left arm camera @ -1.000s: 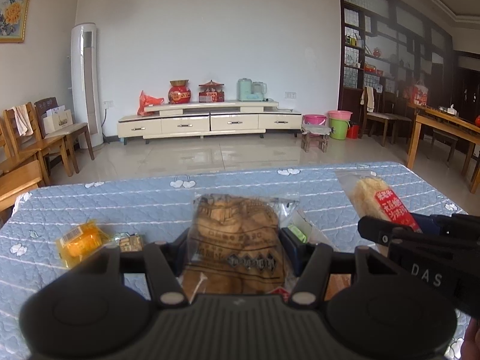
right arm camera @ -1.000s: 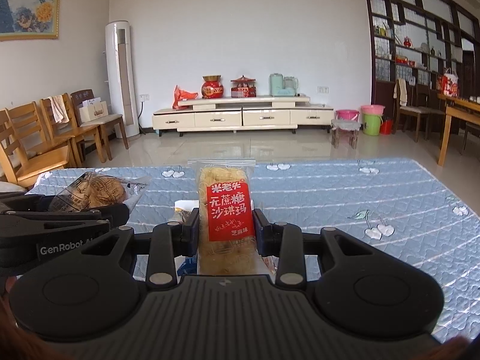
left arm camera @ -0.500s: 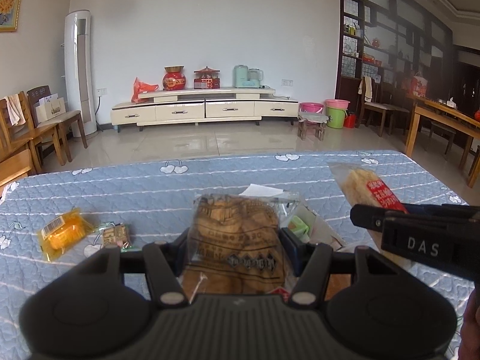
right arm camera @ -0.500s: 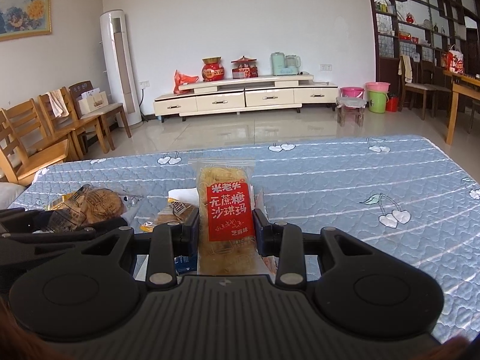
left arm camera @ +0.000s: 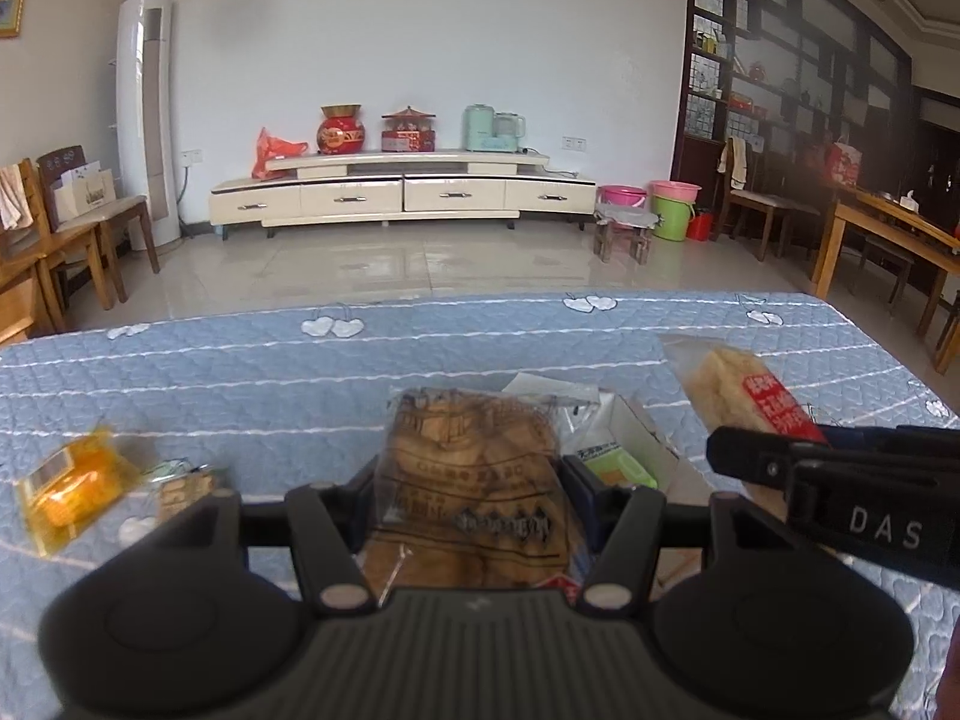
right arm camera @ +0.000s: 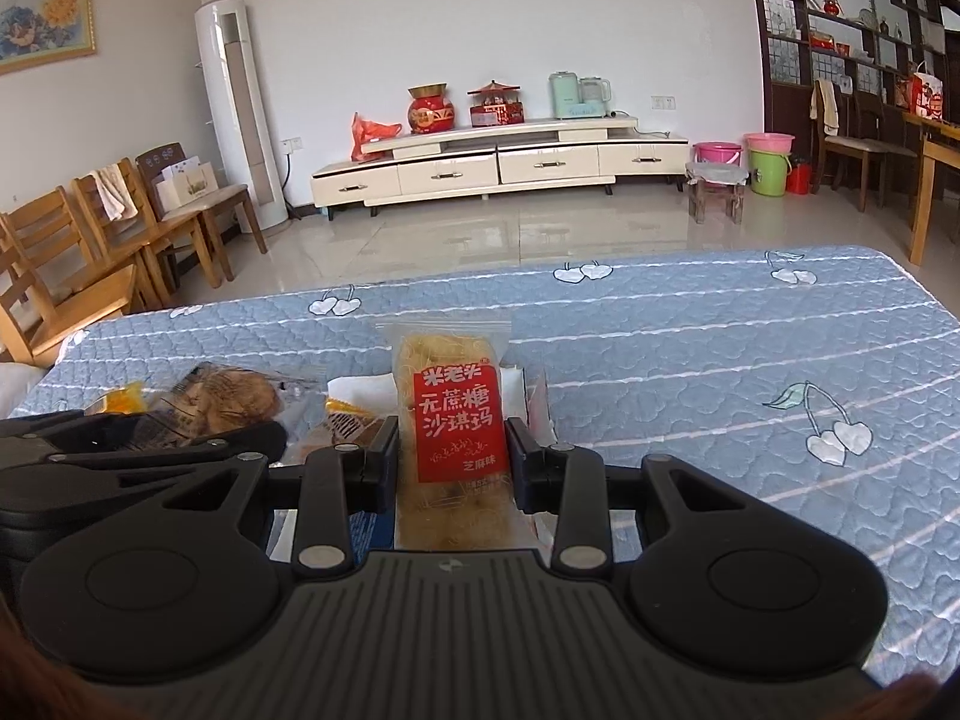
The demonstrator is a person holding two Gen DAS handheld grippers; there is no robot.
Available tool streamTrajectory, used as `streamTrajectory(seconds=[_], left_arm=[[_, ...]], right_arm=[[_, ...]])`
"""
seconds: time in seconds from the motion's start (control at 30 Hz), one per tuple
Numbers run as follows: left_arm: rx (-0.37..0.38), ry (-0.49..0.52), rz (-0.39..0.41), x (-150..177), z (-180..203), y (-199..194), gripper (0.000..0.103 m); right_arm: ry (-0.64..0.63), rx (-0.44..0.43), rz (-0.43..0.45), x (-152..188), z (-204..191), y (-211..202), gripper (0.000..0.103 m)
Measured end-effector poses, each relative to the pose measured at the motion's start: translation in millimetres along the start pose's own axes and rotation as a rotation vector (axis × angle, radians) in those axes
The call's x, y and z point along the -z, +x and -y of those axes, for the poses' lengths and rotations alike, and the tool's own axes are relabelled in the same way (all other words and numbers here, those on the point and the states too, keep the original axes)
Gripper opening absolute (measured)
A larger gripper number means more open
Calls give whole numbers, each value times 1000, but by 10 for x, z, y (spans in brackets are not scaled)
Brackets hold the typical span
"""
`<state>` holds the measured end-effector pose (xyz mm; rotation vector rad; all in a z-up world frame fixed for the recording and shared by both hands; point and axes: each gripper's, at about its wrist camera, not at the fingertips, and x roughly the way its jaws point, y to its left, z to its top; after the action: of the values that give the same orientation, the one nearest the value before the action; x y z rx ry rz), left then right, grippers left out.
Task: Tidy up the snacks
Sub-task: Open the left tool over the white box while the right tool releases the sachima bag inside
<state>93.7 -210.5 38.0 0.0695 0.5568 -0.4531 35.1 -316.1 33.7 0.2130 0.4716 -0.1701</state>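
Straight ahead in the left wrist view, the left gripper [left arm camera: 474,480] is clamped on a clear packet of brown pastry [left arm camera: 474,480], its two fingers pressing the packet's sides and holding it above the blue quilted tablecloth [left arm camera: 420,348]. Dark print runs across the wrapper but is too blurred to read. Only this view shows an orange-yellow wrapped snack [left arm camera: 69,486] lying on the cloth to the left, with a smaller wrapped sweet [left arm camera: 186,483] just beside it. Behind the pastry sits an open white box [left arm camera: 624,438] holding a green item [left arm camera: 612,462]. At the right edge, the right gripper [left arm camera: 840,480] is seen side-on, marked "DAS", with its snack sticking out in front.

Next, the right wrist view: the right gripper [right arm camera: 453,456] is clamped on a long clear packet of pale shredded sachima [right arm camera: 450,420], held upright over the cloth [right arm camera: 720,348]. Its red label is legible here: "米老头" at the top, then "无蔗糖 沙琪玛", and small "芝麻味" at the lower right. The left gripper [right arm camera: 144,450] enters from the left with the pastry packet [right arm camera: 228,399]. Cherry motifs [right arm camera: 828,420] show on the cloth at right. A framed flower picture [right arm camera: 42,0] with Chinese writing hangs on the left wall.
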Motion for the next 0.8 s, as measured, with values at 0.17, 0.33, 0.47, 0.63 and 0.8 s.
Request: streamTrajectory(seconds=[0.17, 0.33, 0.47, 0.63, 0.8], left_arm=[[38, -26, -8, -48, 10, 142, 62], [11, -26, 3, -103, -28, 105, 80], [-21, -28, 8, -117, -82, 16, 86], [-79, -51, 39, -133, -299, -174, 93], [-134, -89, 51, -74, -672, -337, 94]], right_arm=[[9, 20, -7, -39, -16, 167, 59], [24, 64, 27, -2, -1, 83, 86], [10, 91, 52, 17, -32, 15, 99], [-3, 81, 81, -12, -205, -68, 103], [-36, 18, 65, 5, -523, 7, 103]])
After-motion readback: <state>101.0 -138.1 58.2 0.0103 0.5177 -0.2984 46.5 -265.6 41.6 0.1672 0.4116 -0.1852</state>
